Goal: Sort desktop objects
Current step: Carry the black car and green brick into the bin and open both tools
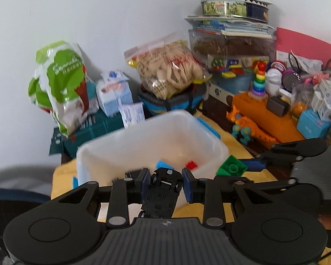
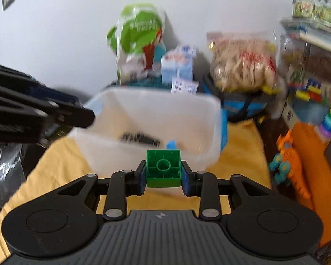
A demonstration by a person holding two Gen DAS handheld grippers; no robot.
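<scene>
A white plastic bin (image 1: 143, 137) stands on the yellow cloth (image 1: 234, 148); it also shows in the right wrist view (image 2: 156, 110). My left gripper (image 1: 164, 182) is shut on a black toy car (image 1: 162, 195), underside up, at the bin's near rim. My right gripper (image 2: 163, 173) is shut on a green building block (image 2: 163, 167), just short of the bin's near wall; the block also shows in the left wrist view (image 1: 231, 167). In the bin lie a blue piece (image 1: 163, 164), a red piece (image 1: 191, 165) and a black toy (image 2: 141, 138).
An orange toy dinosaur (image 1: 247, 125) lies right of the bin. Behind it are a green snack bag (image 1: 59, 84), a clear bag of biscuits (image 1: 170, 70), tissue packs (image 1: 113, 91), a rainbow ring stacker (image 1: 260, 79) and stacked boxes and books (image 1: 231, 33) against the white wall.
</scene>
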